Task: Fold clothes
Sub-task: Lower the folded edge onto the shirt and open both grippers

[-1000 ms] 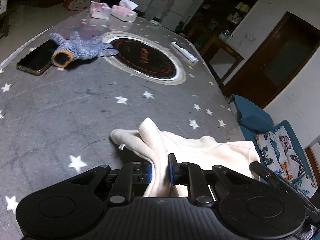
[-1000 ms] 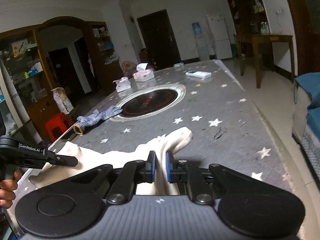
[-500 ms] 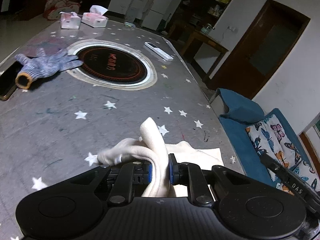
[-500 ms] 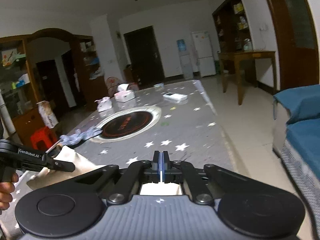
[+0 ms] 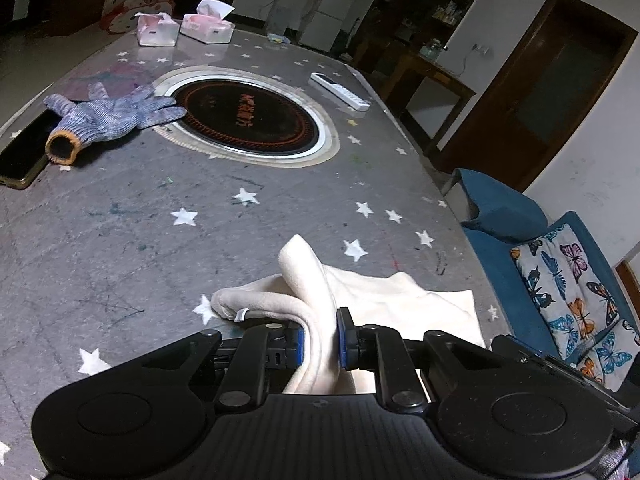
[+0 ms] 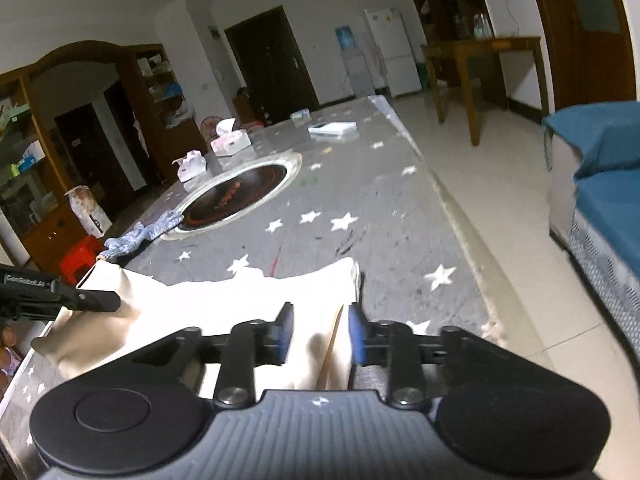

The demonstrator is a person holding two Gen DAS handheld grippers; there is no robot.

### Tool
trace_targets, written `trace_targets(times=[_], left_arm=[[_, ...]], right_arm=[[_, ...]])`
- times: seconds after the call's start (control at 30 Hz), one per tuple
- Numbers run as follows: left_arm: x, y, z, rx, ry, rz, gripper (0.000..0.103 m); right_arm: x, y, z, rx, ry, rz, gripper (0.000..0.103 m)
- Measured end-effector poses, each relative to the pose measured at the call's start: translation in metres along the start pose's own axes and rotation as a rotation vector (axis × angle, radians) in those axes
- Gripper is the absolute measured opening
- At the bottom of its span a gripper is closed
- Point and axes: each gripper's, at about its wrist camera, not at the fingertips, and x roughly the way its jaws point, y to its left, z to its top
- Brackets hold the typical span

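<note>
A cream garment (image 5: 400,300) lies flat near the front right of the grey star-print table (image 5: 120,240). My left gripper (image 5: 320,340) is shut on a raised, bunched fold of it. In the right wrist view the same cream garment (image 6: 224,300) spreads under my right gripper (image 6: 320,332), whose jaws stand apart over the cloth's right edge, gripping nothing. The left gripper (image 6: 80,300) shows at the far left of that view, lifting a corner of the cloth.
A blue-grey knit glove (image 5: 116,114) and a dark phone (image 5: 24,156) lie at the left. Mid-table sits a round black cooktop (image 5: 246,120). Two tissue boxes (image 5: 206,28) and a white remote (image 5: 340,92) lie beyond. A blue sofa (image 5: 560,280) borders the table's right edge.
My right gripper, shut on the garment one second ago, has let go and now stands open over it. The left gripper keeps its hold and has shifted a little.
</note>
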Motion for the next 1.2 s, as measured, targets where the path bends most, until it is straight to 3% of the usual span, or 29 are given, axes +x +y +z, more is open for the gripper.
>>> trace_targets(times=[0.23, 0.4, 0.43, 0.5, 0.57, 0.9, 1.2], left_arm=[[0.004, 0.003, -0.001, 0.001, 0.011, 0.007, 0.016], [0.006, 0.004, -0.002, 0.003, 0.018, 0.011, 0.017], [0.006, 0.004, -0.002, 0.003, 0.019, 0.012, 0.017], [0.007, 0.004, -0.003, 0.004, 0.021, 0.013, 0.016], [0.006, 0.002, -0.002, 0.012, 0.018, 0.009, 0.016], [0.005, -0.026, 0.006, 0.073, 0.004, -0.038, 0.016], [0.024, -0.062, 0.012, 0.13, 0.022, -0.076, 0.016]], right_arm=[[0.022, -0.011, -0.005, 0.057, 0.03, -0.006, 0.044], [0.029, -0.008, -0.007, 0.078, 0.04, 0.054, 0.042], [0.03, -0.005, -0.007, 0.067, 0.043, 0.058, 0.038], [0.032, 0.0, -0.008, 0.056, 0.046, 0.064, 0.015], [0.028, 0.004, -0.008, 0.055, 0.027, 0.066, 0.013], [-0.016, 0.013, 0.009, -0.02, -0.099, 0.025, 0.011], [-0.031, -0.006, 0.029, -0.045, -0.132, -0.057, 0.011]])
